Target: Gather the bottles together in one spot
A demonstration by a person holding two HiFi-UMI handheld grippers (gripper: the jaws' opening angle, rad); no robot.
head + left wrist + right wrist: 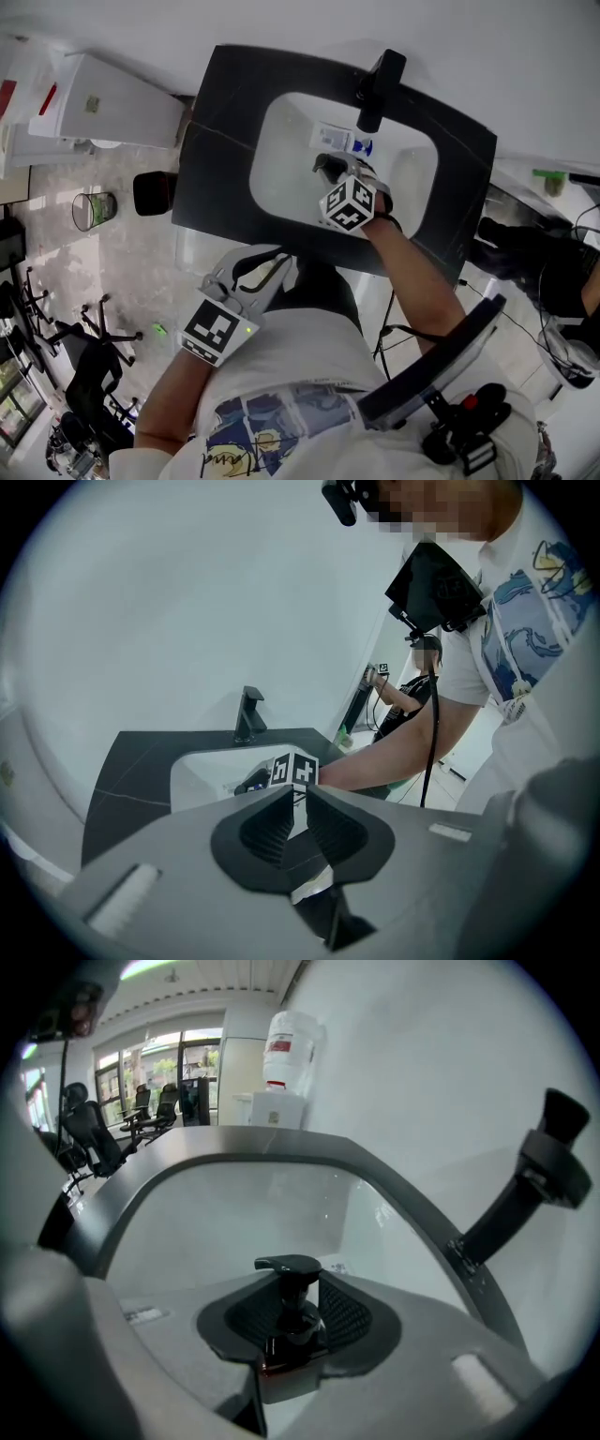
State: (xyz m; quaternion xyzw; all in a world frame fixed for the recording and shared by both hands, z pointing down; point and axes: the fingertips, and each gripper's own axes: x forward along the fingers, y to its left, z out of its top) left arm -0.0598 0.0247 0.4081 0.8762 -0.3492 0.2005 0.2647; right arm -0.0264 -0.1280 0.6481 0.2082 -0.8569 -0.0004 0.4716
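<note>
- Inside the white basin [281, 192], toward its far end: right gripper [298, 1309] clamped on the neck of a dark pump bottle [289, 1327], pads pressing from both sides under the black pump head [287, 1265].
- Against the basin's far wall: a second bottle [337, 141], white-labelled with a blue cap, near the held one but apart from it.
- Outside the basin, on its near side, close to the person's body: left gripper [292, 810] idle, jaws a narrow slit apart, nothing between.
- Probable step in hand: bringing the pump bottle over to stand beside the blue-capped one.
- Keep the squeeze on the stiff collar, not on the probably springy pump head.
- Carry upright and slowly, low over the basin floor, clear of the faucet [377, 80] reaching over the basin's far rim.
- Set down on the flattest part of the basin, just beside the other bottle, without a knock against it.
- Loosen the jaws only after a steady, level seat of the base.
</note>
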